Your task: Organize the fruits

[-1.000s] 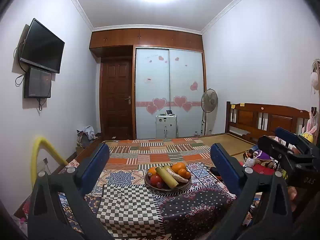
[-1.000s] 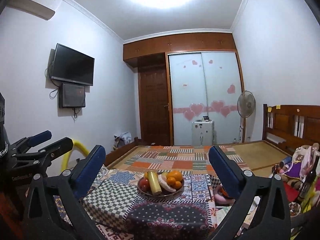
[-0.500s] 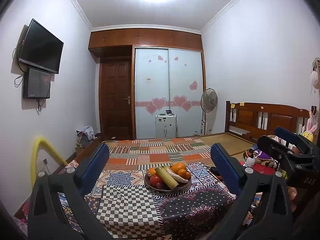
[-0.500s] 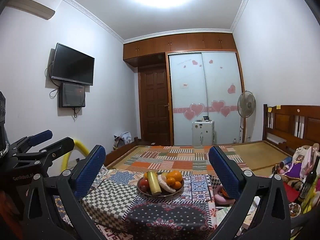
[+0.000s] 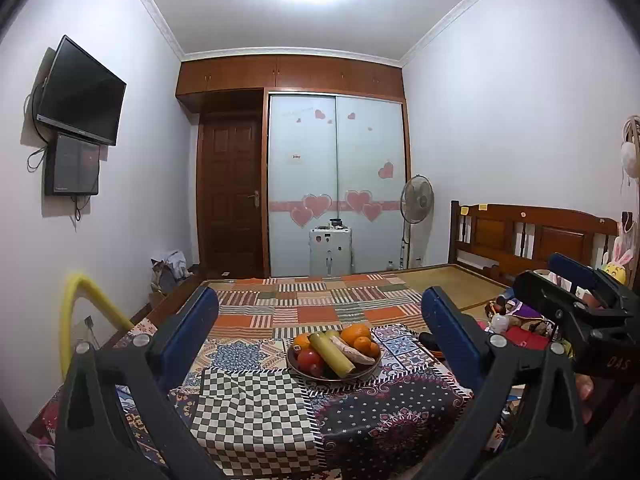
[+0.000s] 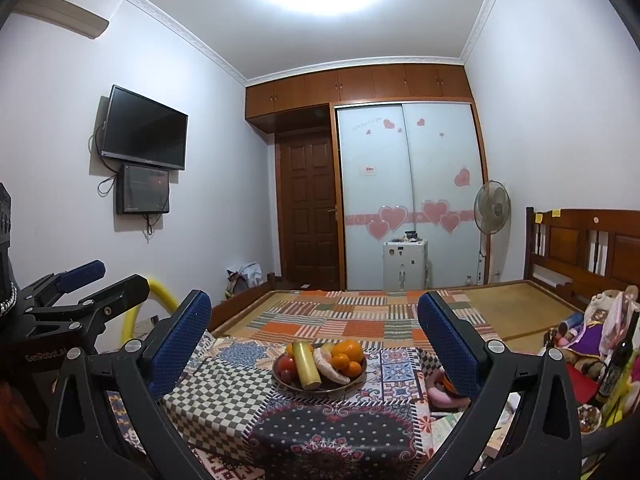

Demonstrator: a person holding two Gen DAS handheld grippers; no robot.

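Note:
A dark bowl [image 5: 320, 375] of fruit sits on a patchwork-covered table [image 5: 248, 412]. It holds oranges [image 5: 355, 334], red tomatoes [image 5: 310, 359], a yellow-green cylinder [image 5: 331, 354] and a pale root [image 5: 354, 351]. My left gripper [image 5: 320, 332] is open and empty, well short of the bowl. The bowl [image 6: 352, 380] shows in the right wrist view with oranges [image 6: 347, 351] and the cylinder [image 6: 306, 364]. My right gripper [image 6: 314, 330] is open and empty, also short of it. Each gripper shows in the other's view, the right [image 5: 576, 300] and the left [image 6: 80, 292].
A bed [image 5: 320, 300] with a patchwork cover lies behind the table, with a wooden headboard [image 5: 532, 236] on the right. Toys and clutter [image 6: 592, 344] pile at the right. A yellow tube [image 5: 80, 312] stands left. A pink object [image 6: 440, 394] lies at the table's right edge.
Both views have shifted very slightly; the bowl sits marginally lower in the right wrist view. Both grippers stay open and empty.

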